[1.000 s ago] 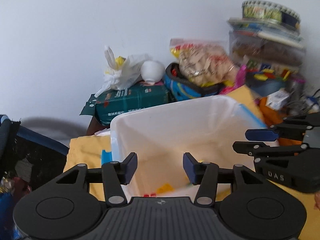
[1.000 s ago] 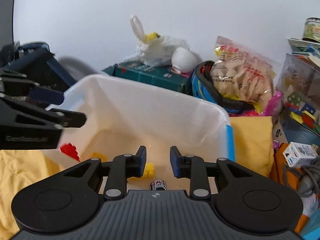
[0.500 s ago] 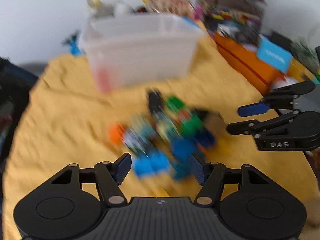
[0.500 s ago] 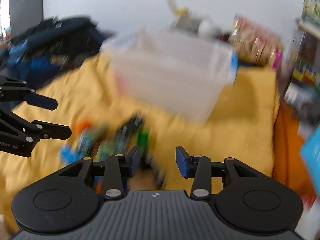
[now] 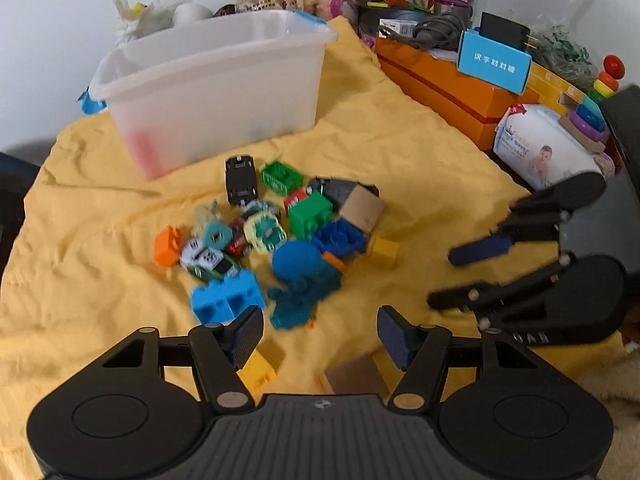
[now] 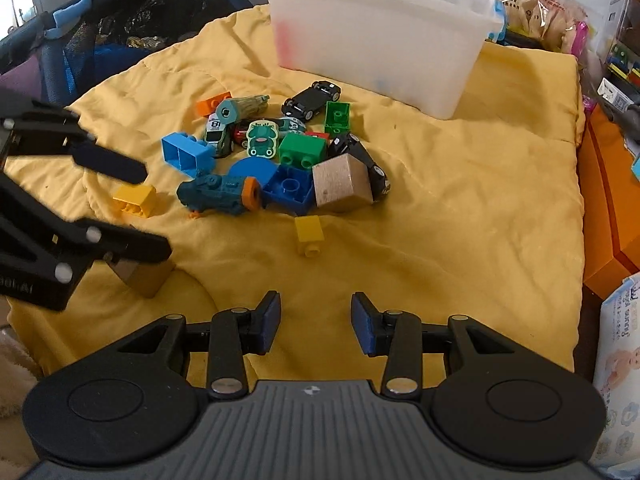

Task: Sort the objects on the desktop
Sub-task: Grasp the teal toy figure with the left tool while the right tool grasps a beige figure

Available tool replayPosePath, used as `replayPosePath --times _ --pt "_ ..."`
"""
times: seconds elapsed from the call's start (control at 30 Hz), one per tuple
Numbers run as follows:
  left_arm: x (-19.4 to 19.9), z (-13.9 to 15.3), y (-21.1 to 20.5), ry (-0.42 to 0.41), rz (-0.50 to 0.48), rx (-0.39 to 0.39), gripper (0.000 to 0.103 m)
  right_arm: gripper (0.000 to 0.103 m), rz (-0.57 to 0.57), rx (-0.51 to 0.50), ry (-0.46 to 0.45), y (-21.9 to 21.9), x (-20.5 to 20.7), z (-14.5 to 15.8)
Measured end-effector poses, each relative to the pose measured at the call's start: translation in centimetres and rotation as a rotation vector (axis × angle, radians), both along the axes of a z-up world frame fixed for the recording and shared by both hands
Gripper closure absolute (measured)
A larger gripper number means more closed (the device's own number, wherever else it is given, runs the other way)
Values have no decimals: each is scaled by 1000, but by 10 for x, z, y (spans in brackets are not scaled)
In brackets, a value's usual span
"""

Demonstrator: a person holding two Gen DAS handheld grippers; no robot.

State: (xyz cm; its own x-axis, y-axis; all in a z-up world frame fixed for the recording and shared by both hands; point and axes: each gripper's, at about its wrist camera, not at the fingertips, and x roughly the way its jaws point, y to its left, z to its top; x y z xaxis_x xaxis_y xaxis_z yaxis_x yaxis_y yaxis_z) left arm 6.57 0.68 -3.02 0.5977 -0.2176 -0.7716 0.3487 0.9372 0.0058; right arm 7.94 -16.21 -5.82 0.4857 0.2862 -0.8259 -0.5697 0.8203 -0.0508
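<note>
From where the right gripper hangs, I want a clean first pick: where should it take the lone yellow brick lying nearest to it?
Take the yellow brick across its two long flat sides, coming down from above. It lies apart from the toy pile on the yellow cloth, so both sides look free, and its stud end points toward the right gripper, whose open fingers already roughly line up.

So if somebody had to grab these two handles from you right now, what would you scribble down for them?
Left gripper: open, empty, above the yellow cloth.
Right gripper: open, empty; its jaws have just been opening.
Where things are: the pile of toy cars and plastic building bricks lies on the cloth in front of the translucent white plastic bin. Loose strays: two small yellow bricks and a wooden block near the left gripper.
Done: something red shows through the bin wall.
Left: the whole pile and the strays.
</note>
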Motion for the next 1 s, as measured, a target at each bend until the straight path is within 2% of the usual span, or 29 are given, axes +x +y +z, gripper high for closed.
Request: replayPosePath --times 0.1,0.13,0.37,0.43,0.57,0.63,0.8,1.0 --pt "10 2 -3 19 -57 -6 38 60 -8 0 2 -3 -3 -2" --pt "14 0 -5 26 -86 3 44 60 -10 0 -1 -4 -4 -1" --pt "40 -14 -15 -1 -233 180 49 60 -25 -4 -1 -4 -5 -2" --pt "48 -23 -16 23 -277 198 60 60 -29 -6 3 -2 -5 -3" --pt "49 -28 -13 39 -281 162 66 60 -34 -13 2 1 -3 -4" --pt "49 -27 -5 72 -250 99 80 60 -39 -16 5 3 -2 -4" --pt "35 -25 24 141 -126 -36 83 60 -44 -15 -34 10 4 7" --pt "25 -28 53 176 -20 -110 83 60 -6 13 -86 32 20 19"
